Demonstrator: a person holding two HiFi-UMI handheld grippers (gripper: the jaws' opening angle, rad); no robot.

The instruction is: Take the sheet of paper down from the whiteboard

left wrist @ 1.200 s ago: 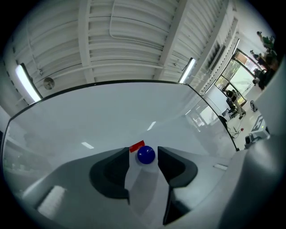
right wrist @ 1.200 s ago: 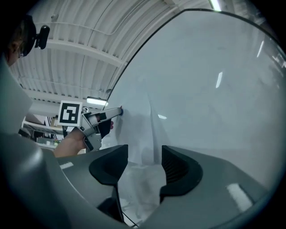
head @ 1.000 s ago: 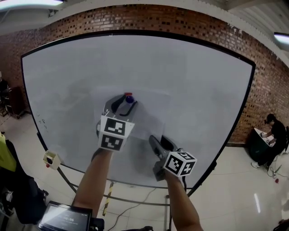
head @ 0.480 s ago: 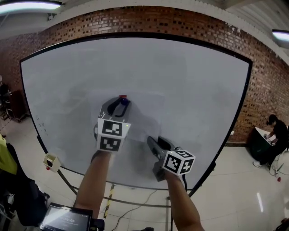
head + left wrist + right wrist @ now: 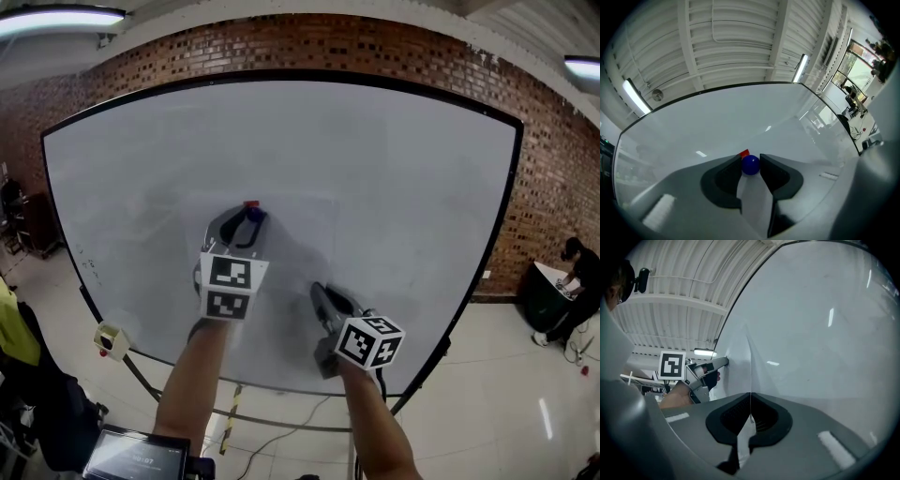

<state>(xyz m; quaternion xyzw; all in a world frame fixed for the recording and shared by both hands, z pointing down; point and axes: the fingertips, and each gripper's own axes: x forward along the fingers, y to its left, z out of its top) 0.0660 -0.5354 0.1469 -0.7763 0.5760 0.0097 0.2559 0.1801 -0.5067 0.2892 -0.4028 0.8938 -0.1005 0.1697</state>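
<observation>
**Both grippers closed: one on the magnet, one on the paper**

The sheet of paper (image 5: 298, 246) lies against the whiteboard (image 5: 422, 178), straight ahead of both grippers. It shows only as a faint paler rectangle on the white surface.

The left gripper (image 5: 249, 218) is at the sheet's top edge. In the left gripper view its jaws are drawn in about halfway, and the pads press on either side of a small blue ball magnet (image 5: 750, 165). The magnet sits right at the fingertips. A small red piece (image 5: 744, 153) shows just beyond the magnet, touching the board; what it is cannot be told. The white strip running down between this gripper's jaws looks like the paper below the magnet.

The right gripper (image 5: 322, 296) is lower on the sheet and off to the right of the left one, well apart from it. In the right gripper view its jaws (image 5: 750, 404) are fully together with the paper pinched between the pads. The paper is seen edge-on there as a thin line rising from the jaw tips. Left of that line the sheet (image 5: 737, 366) bows slightly off the board and runs up towards the left gripper, which is on the magnet at the far end.

Both grippers point at the board, tilted slightly upward, with their marker cubes facing the person.
</observation>
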